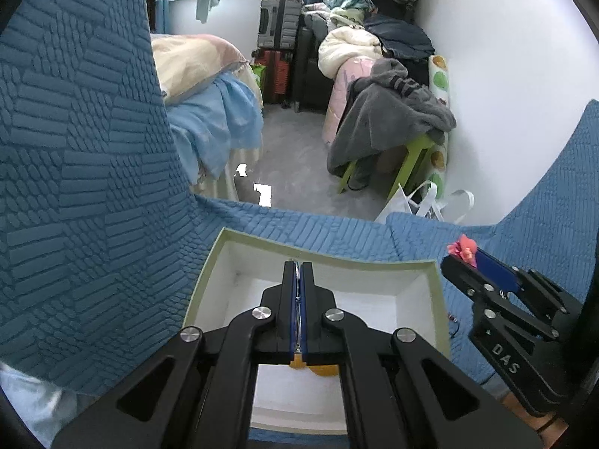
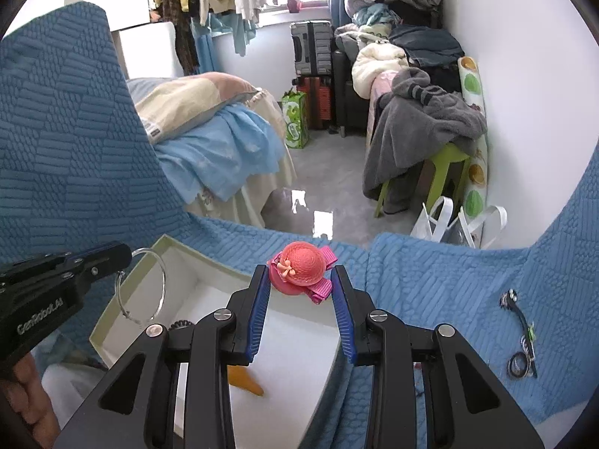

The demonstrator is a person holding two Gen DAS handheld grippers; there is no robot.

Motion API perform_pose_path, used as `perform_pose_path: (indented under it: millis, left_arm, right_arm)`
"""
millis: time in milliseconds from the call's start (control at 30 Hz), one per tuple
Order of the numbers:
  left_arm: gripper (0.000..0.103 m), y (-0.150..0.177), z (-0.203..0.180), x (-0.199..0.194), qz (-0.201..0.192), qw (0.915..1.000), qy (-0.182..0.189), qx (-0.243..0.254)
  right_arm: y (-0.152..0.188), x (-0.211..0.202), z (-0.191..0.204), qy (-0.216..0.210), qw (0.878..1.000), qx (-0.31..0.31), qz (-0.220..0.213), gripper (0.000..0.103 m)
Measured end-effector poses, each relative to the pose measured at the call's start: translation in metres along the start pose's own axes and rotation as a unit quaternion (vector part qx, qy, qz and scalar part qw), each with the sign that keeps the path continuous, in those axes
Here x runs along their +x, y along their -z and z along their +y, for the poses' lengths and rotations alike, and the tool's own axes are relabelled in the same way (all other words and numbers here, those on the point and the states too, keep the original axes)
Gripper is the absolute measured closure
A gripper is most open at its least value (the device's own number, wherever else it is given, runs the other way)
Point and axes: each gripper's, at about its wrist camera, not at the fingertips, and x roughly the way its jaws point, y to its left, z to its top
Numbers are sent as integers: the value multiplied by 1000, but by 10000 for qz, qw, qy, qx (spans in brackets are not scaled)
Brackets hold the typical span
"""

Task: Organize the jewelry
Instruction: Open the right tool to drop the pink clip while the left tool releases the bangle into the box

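My left gripper [image 1: 298,263] is shut on a thin silver bangle [image 2: 140,286] and holds it above the open white box [image 1: 419,284]; the box also shows in the right wrist view [image 2: 112,321]. My right gripper [image 2: 299,273] is shut on a pink hat-shaped hair clip [image 2: 301,267] with a magenta bow, near the box's far right edge; the clip also shows in the left wrist view [image 1: 463,247]. Inside the box lie an orange piece [image 2: 245,378] and a dark coiled hair tie [image 2: 181,324]. More jewelry [image 2: 520,340] lies on the blue cover to the right.
The box rests on a blue quilted sofa cover [image 1: 82,194]. Beyond the sofa edge are a grey floor [image 2: 329,172], a bed [image 2: 209,127], a green stool with grey clothing [image 2: 426,131], white bags [image 2: 449,224] and suitcases [image 2: 310,52].
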Motion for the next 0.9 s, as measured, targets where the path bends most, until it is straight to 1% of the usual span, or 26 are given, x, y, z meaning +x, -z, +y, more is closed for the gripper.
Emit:
perform_pose_path:
  millis: [100,267,367,533,600,733,800,833,867,900]
  left_arm:
    - [103,5,6,7,118,9998,80,123]
    - [102,15,16,19,346,9988,224,270]
    - [102,24,21,26,515,9978,258,334]
    - [102,39,28,32,689,9966,315,338]
    - [102,44,28,32,717,9962,317,380]
    - [102,47,27,28,691,9962,294,430]
    - [102,46,29,27,713,9963,297,377]
    - [101,46,31,26,723,9964,307,332]
    - [100,45,32,26,732,9965,297,287]
    - [92,45,33,25,737,9966,281,246]
  right_arm:
    - [9,2,6,171,9998,19,99,72]
    - [27,6,16,313,9990,57,318,72]
    - [39,11,20,359,9980,50,522,72]
    - [58,19,24,325,9956,65,872,72]
    - [62,21,28,210,9951,18,964,72]
    - [64,21,33,112,9949,-105,995,72]
    - [63,20,32,67,9952,-115,973,71]
    - [63,19,32,57,9952,-110,969,68]
    - [62,18,31,49,9955,-104,942,61]
    - [60,15,30,25,9960,-84,890,60]
